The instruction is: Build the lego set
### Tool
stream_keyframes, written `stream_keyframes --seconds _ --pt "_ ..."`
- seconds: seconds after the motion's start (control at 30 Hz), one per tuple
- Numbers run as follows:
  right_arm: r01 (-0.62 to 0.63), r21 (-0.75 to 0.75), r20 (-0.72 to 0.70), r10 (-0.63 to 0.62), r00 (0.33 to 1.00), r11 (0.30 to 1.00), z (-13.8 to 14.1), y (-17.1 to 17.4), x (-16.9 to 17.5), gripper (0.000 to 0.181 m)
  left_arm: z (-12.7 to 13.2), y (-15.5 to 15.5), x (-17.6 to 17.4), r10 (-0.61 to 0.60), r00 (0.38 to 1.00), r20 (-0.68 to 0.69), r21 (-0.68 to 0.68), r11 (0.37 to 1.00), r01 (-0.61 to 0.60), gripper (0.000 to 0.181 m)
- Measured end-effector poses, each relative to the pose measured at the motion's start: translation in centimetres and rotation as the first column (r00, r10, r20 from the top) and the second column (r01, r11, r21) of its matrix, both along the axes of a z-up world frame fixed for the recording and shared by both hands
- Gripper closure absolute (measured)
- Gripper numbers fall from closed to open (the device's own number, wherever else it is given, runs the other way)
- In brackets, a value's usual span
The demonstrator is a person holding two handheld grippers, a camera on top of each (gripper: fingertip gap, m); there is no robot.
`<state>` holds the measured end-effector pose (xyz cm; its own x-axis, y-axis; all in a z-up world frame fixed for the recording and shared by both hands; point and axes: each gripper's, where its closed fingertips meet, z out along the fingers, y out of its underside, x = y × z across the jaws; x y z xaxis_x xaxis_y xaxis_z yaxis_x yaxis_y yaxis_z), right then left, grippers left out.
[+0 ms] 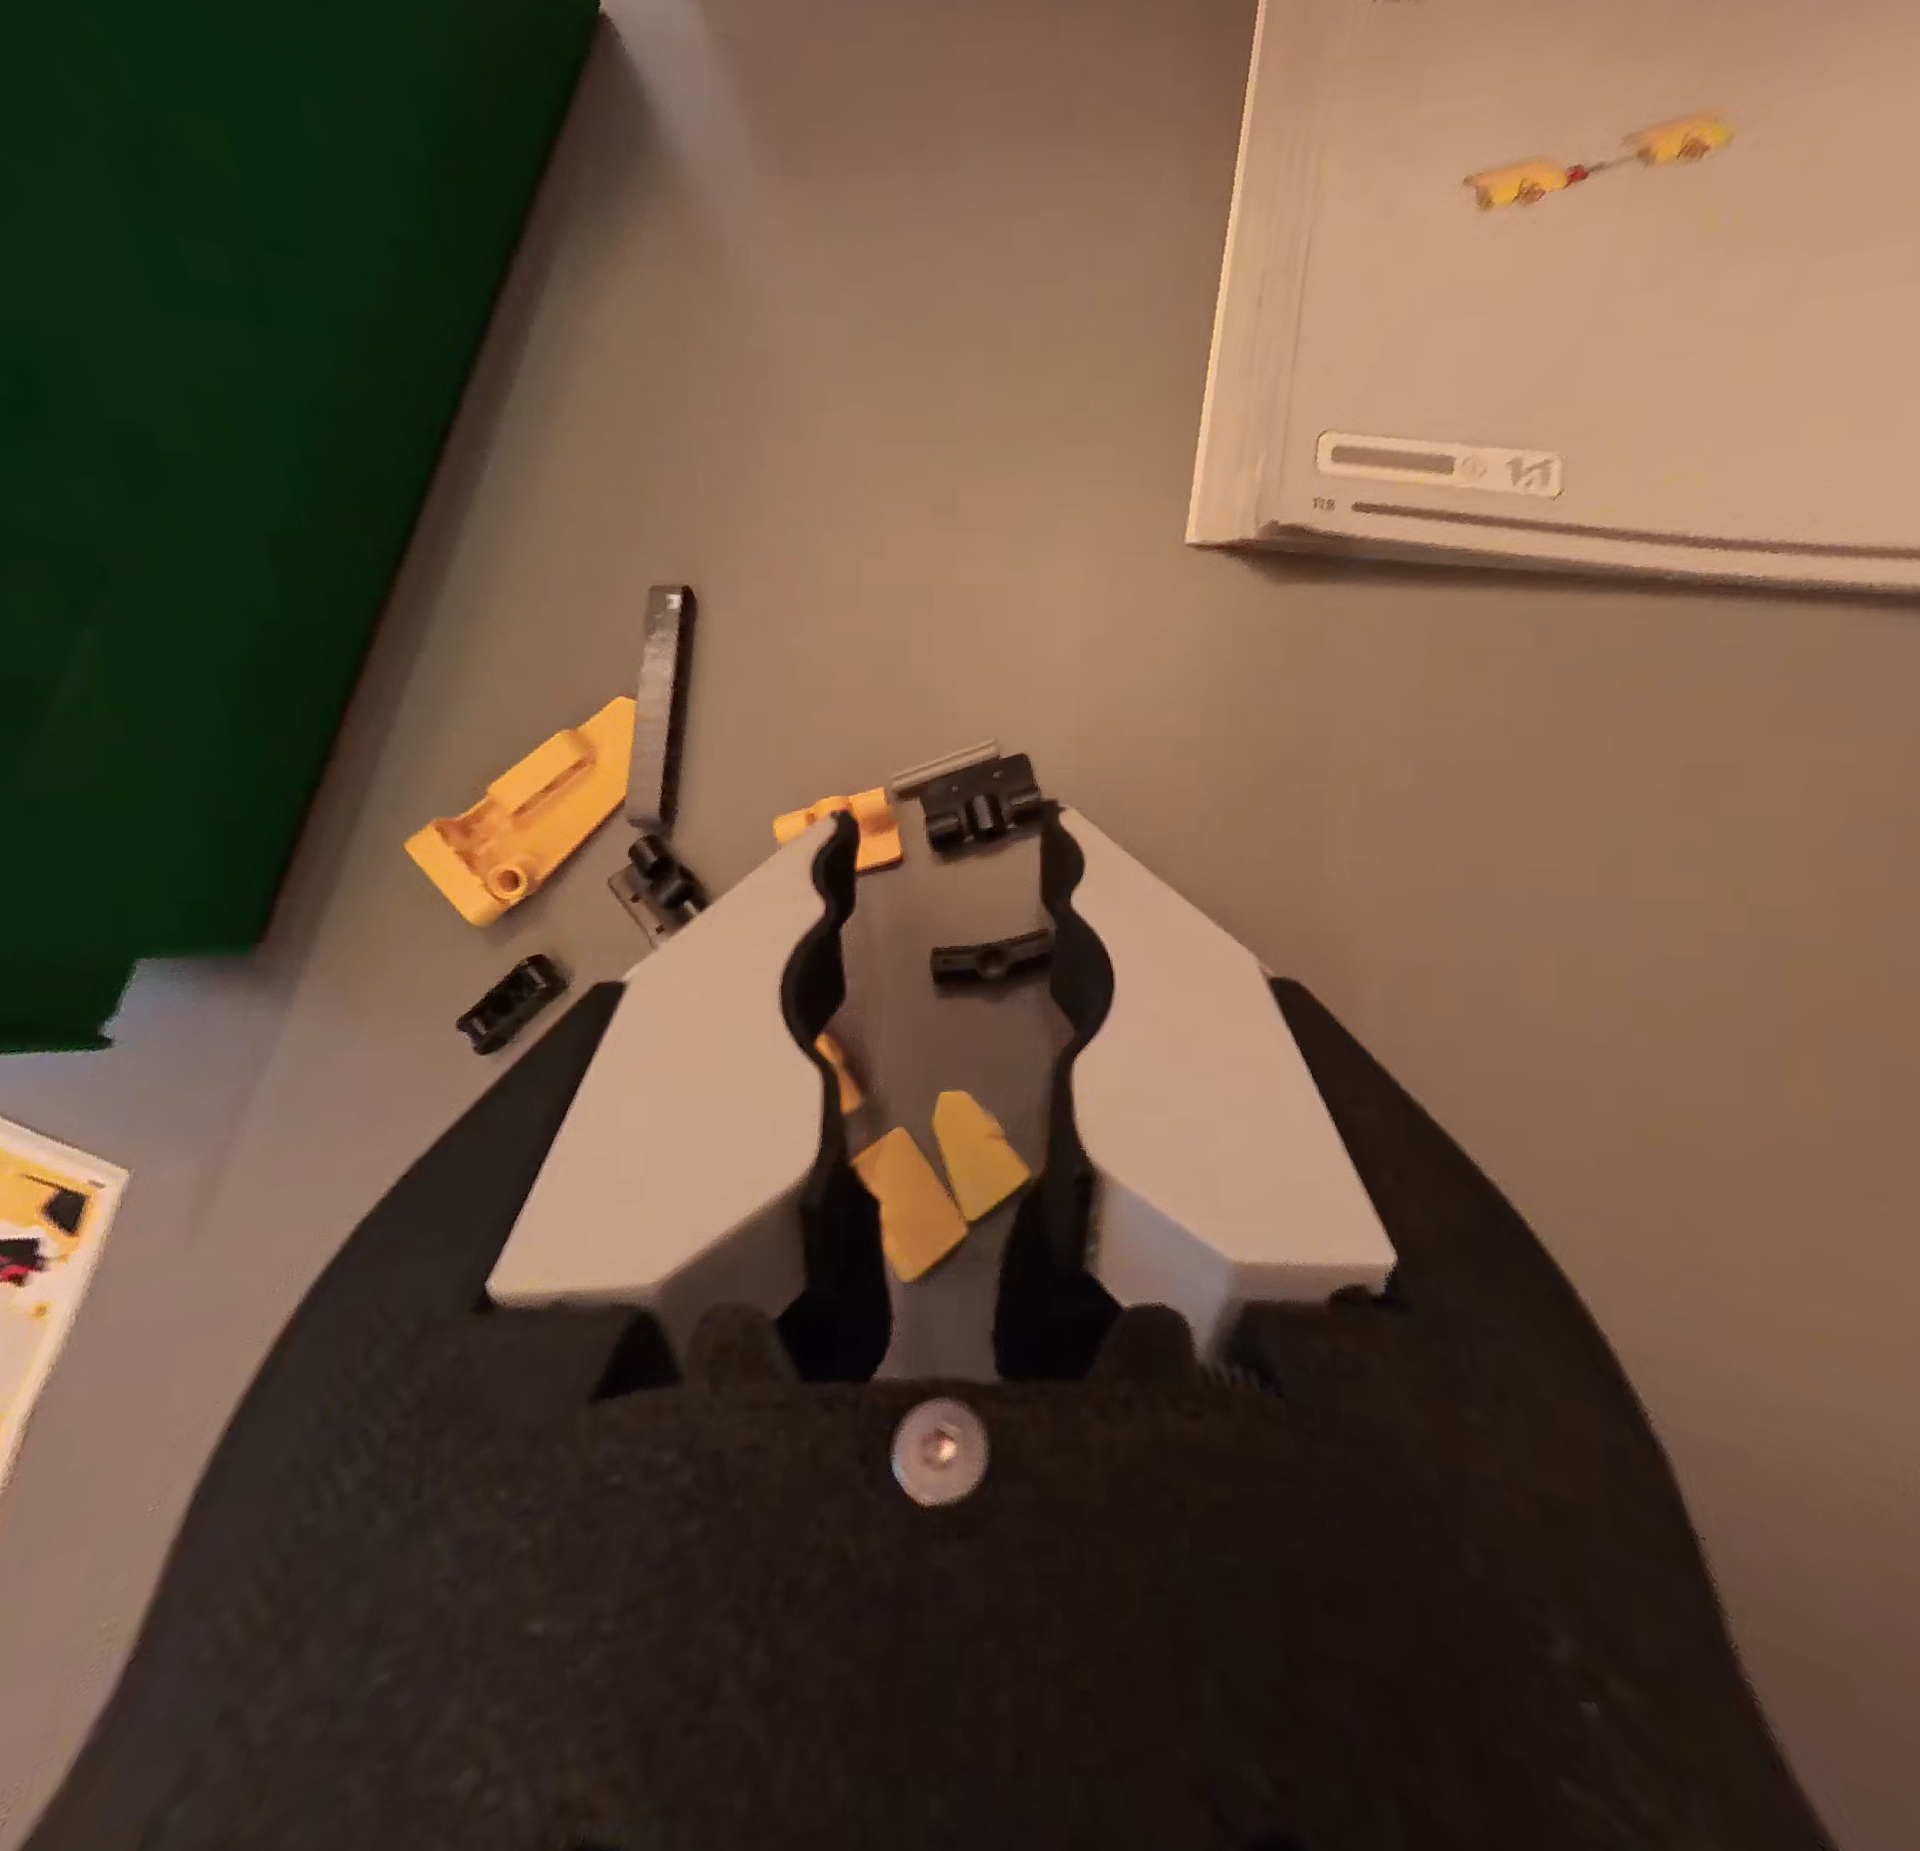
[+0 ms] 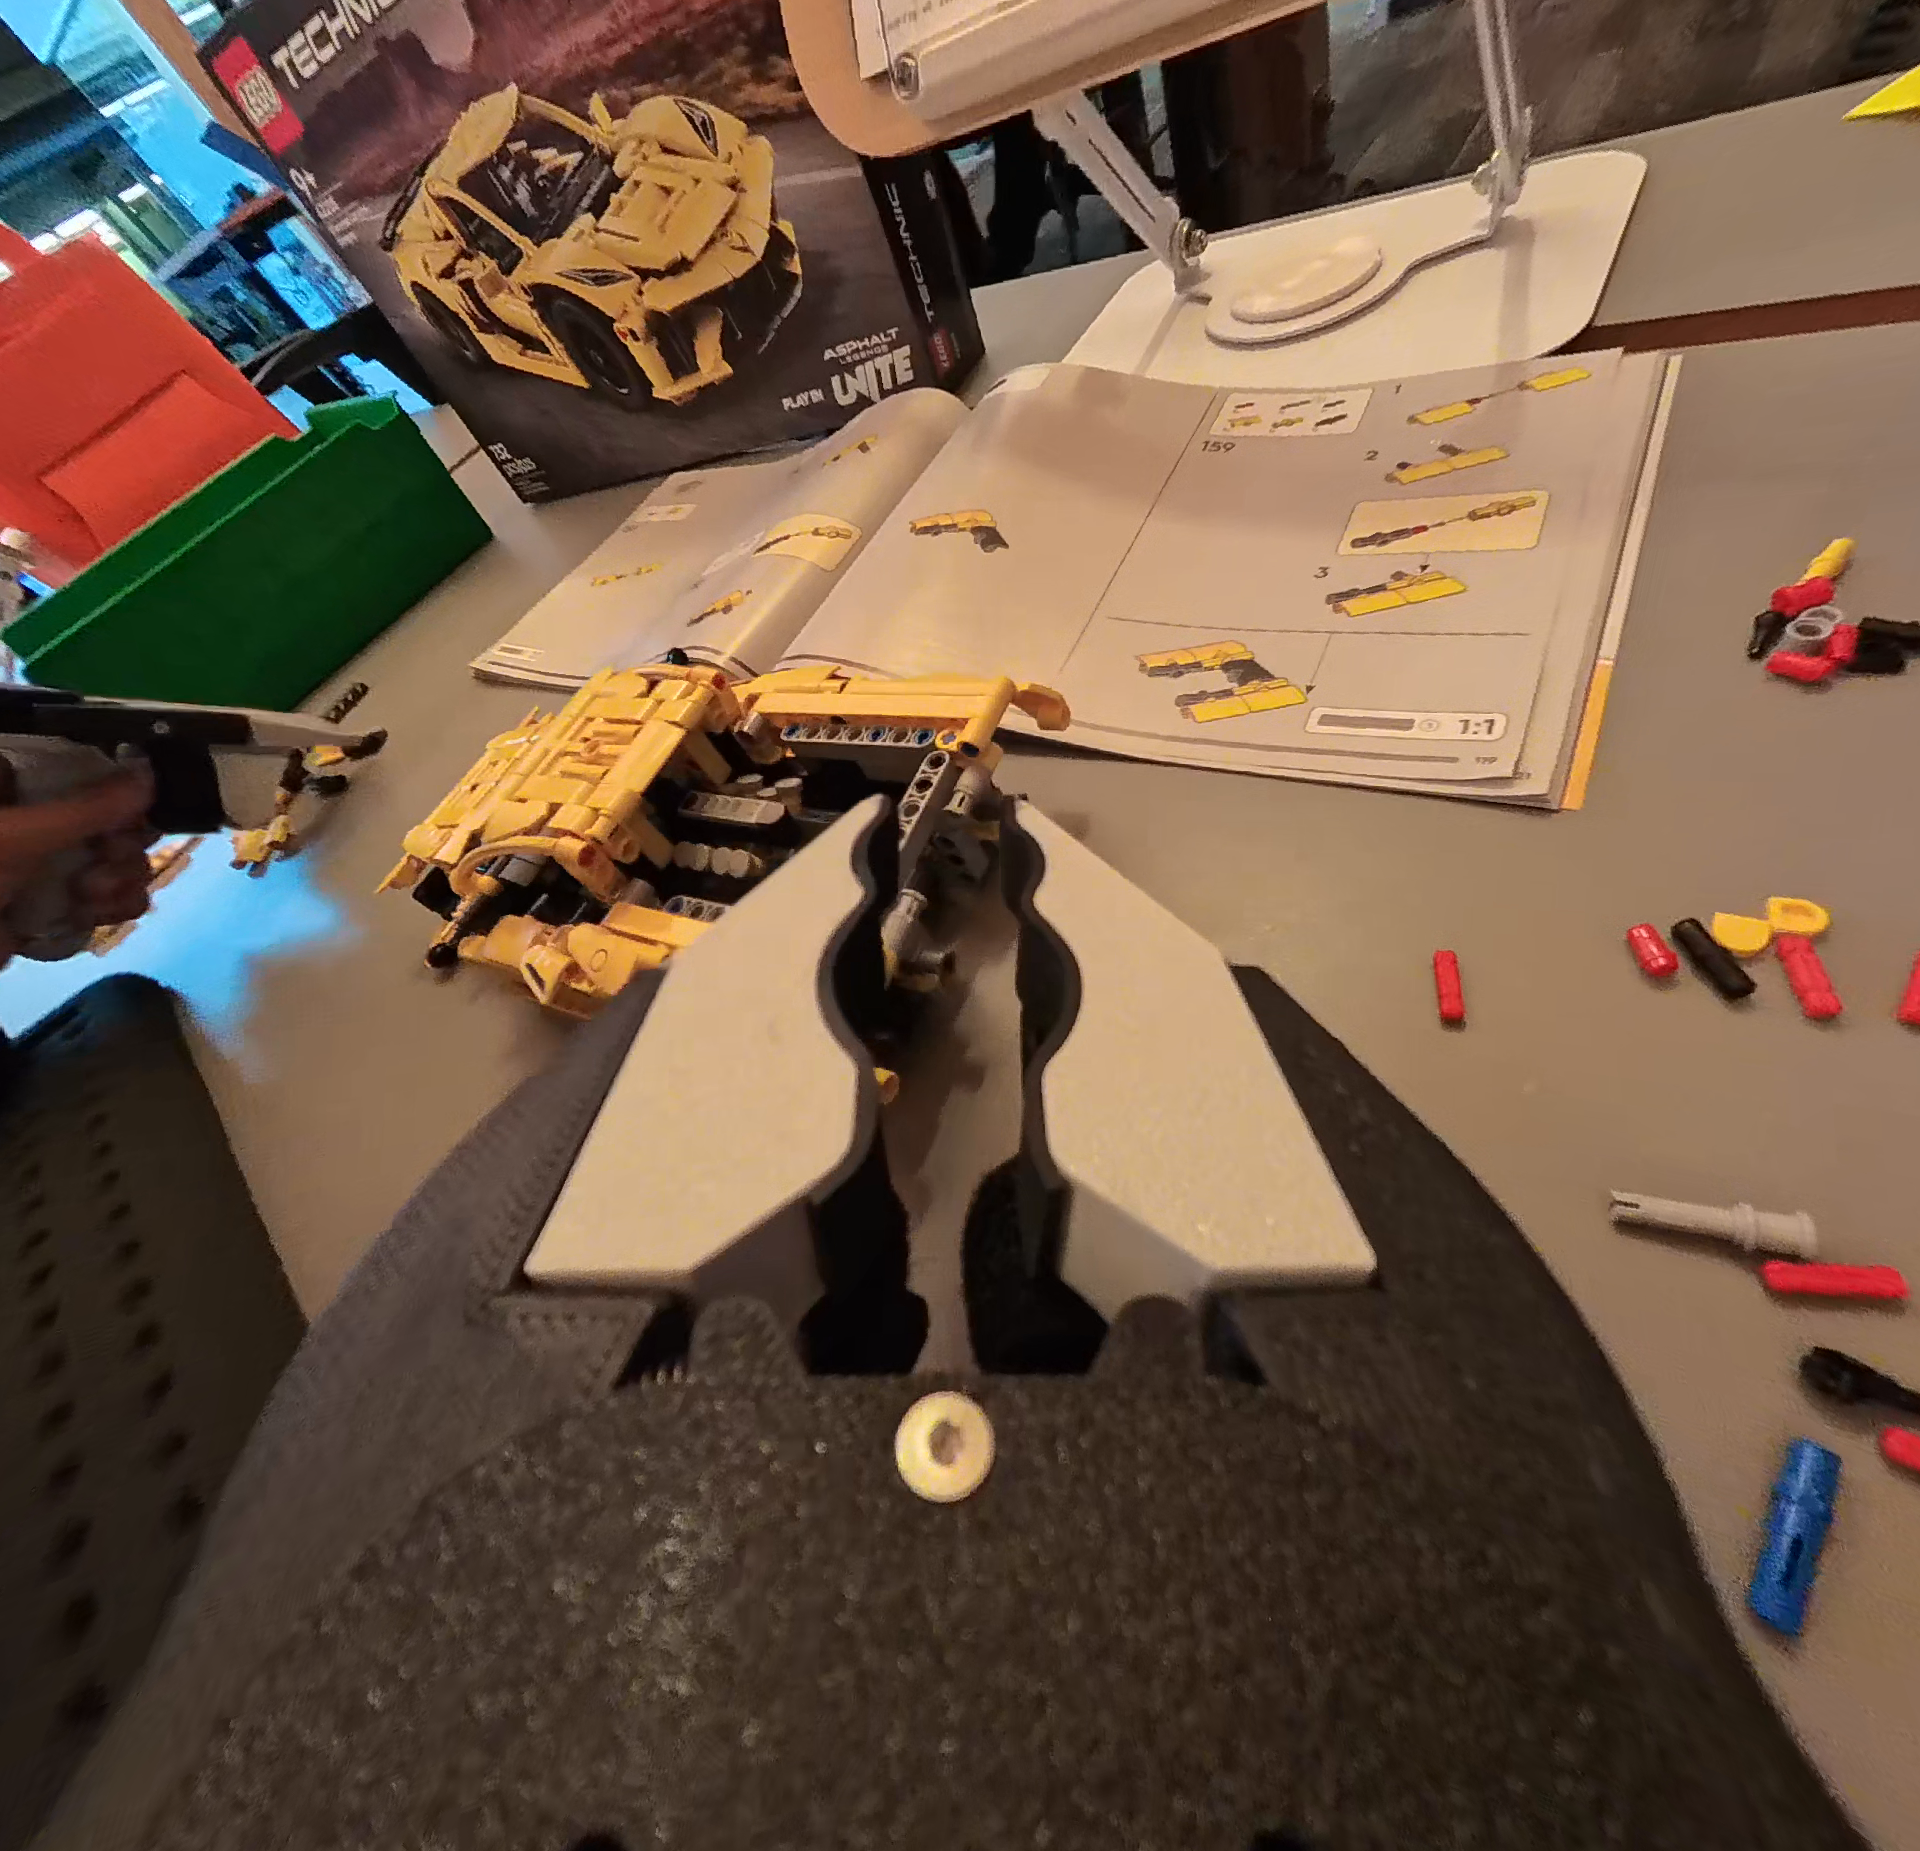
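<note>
Two grippers are in play, and neither holds anything. The left gripper [image 1: 945,825] hangs with its jaws apart above a scatter of loose parts on the grey table [image 1: 935,399]: two small yellow wedge pieces [image 1: 940,1173] lie under the gap, a black connector [image 1: 987,960] sits between the fingers, and a black clip piece [image 1: 977,799] lies just past the fingertips. Left of that clip lie a yellow panel [image 1: 525,814] and a dark long beam [image 1: 662,705].

The right gripper [image 2: 951,825], jaws also apart, points at the half-built yellow car [image 2: 623,814], its fingertips near a grey axle [image 2: 914,892] sticking out of the car's open side. Beyond the car lies the open instruction booklet [image 2: 1195,554]; right of it, red, black and blue pins [image 2: 1714,954] are strewn about.

Likely troubles: the left jaws closing over several crowded parts at once, flicking small ones away; the right fingers knocking the axle and loosening the model.
</note>
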<state>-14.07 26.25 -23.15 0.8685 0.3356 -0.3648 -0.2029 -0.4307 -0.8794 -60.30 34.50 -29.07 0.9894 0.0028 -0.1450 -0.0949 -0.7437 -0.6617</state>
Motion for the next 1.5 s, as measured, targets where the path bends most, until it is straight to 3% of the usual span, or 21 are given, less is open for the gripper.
stream_keyframes --seconds 0.13,0.43,0.73,0.83,0.97,1.07,1.2,1.27,1.5 --pt "-0.013 -0.02 -0.057 0.012 0.998 1.0 0.0 0.0 -0.1 0.162 1.4 0.4 1.3 0.029 0.989 0.145 0.072 0.997 -0.039 0.146" --pt "-0.028 -0.003 -0.108 0.027 0.994 1.0 0.8 -0.2 -0.2 0.162 -0.4 0.5 0.8 0.129 0.98 0.15 0.013 0.991 -0.132 0.146" --pt "-0.038 -0.013 -0.106 0.037 0.994 0.999 0.5 -0.3 -0.4 0.162 -1.0 0.6 1.6 0.104 0.972 0.211 -0.003 0.994 -0.106 0.158" --pt "-0.035 -0.01 -0.112 0.034 0.993 0.999 0.6 -0.2 -0.3 0.162 0.3 1.2 3.1 0.028 0.965 0.259 0.054 0.998 -0.044 0.158" --pt "-0.032 -0.011 -0.107 0.031 0.994 0.999 0.6 -0.2 -0.2 0.162 3.2 2.4 7.6 -0.185 0.961 0.208 0.197 0.97 0.144 0.158" --pt "-0.021 -0.009 -0.092 0.02 0.996 1.0 0.5 -0.2 0.1 0.162 5.3 2.8 11.7 -0.356 0.927 0.119 0.308 0.901 0.306 0.158" --pt "0.009 -0.015 -0.095 -0.01 0.995 1.0 0.5 -0.2 0.8 0.16 7.6 3.0 15.5 -0.463 0.886 -0.015 0.439 0.793 0.422 0.158" --pt "0.007 -0.028 -0.11 -0.01 0.994 1.0 0.5 -0.2 0.9 0.158 7.8 3.0 16.9 -0.504 0.864 -0.022 0.462 0.761 0.456 0.158" --pt "-0.016 -0.005 -0.13 0.015 0.991 1.0 1.0 -0.4 0.3 0.157 6.7 2.8 18.3 -0.574 0.819 0.01 0.449 0.734 0.51 0.158"
